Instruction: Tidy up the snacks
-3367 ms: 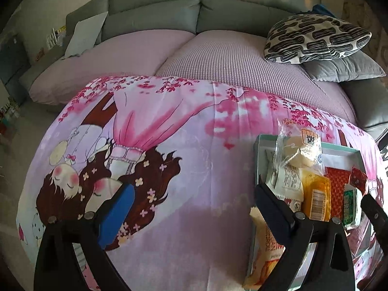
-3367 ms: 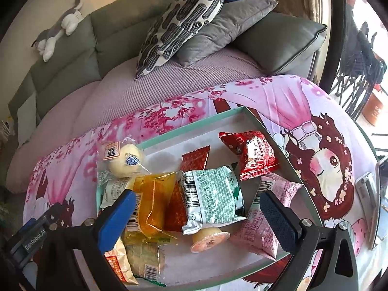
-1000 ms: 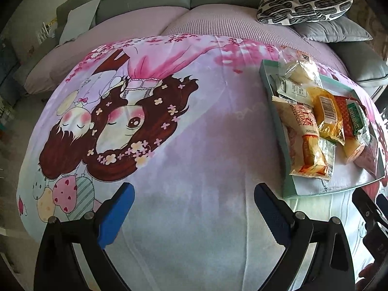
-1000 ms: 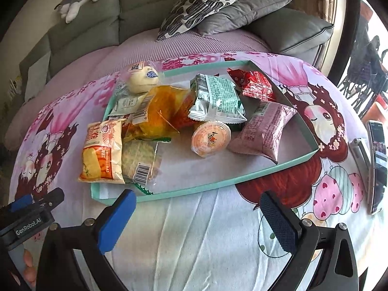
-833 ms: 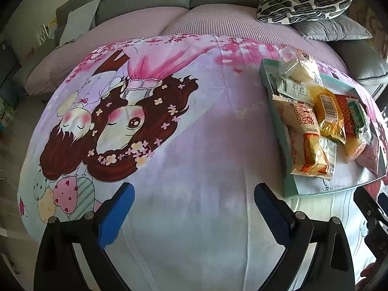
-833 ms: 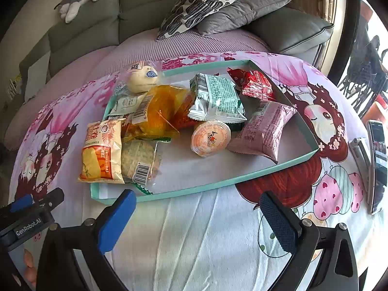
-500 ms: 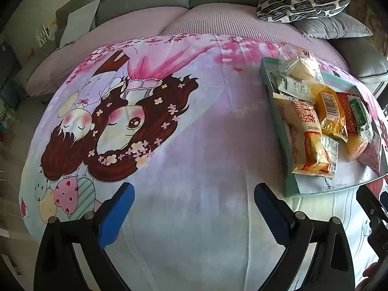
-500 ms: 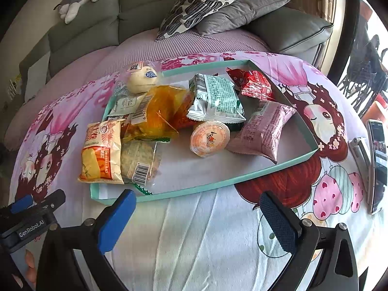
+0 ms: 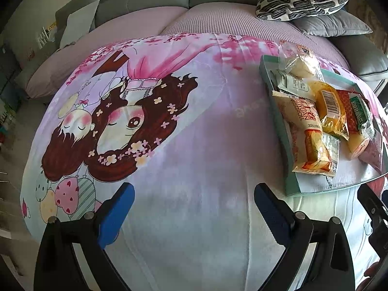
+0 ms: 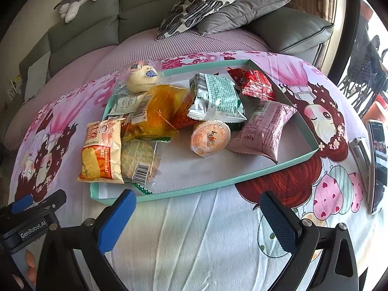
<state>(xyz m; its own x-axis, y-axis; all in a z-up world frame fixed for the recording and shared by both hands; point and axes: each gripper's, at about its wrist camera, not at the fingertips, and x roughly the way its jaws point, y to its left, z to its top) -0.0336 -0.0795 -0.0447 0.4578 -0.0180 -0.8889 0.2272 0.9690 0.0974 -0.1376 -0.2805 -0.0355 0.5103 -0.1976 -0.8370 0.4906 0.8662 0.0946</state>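
Many snacks (image 10: 198, 121) beyond right gripper (image 10: 197, 214).

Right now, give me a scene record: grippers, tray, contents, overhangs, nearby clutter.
left gripper: open, empty, over bare cartoon-print cloth, left of tray
right gripper: open, empty, just short of tray's near rim
tray: teal, shallow, on the cloth
contents: jelly cup, pink packet, green-white packet, red packet, orange packet, yellow egg-roll packet, bagged bun
overhangs: egg-roll packet crosses left rim; bun sits at far-left corner
clutter: phone right of tray
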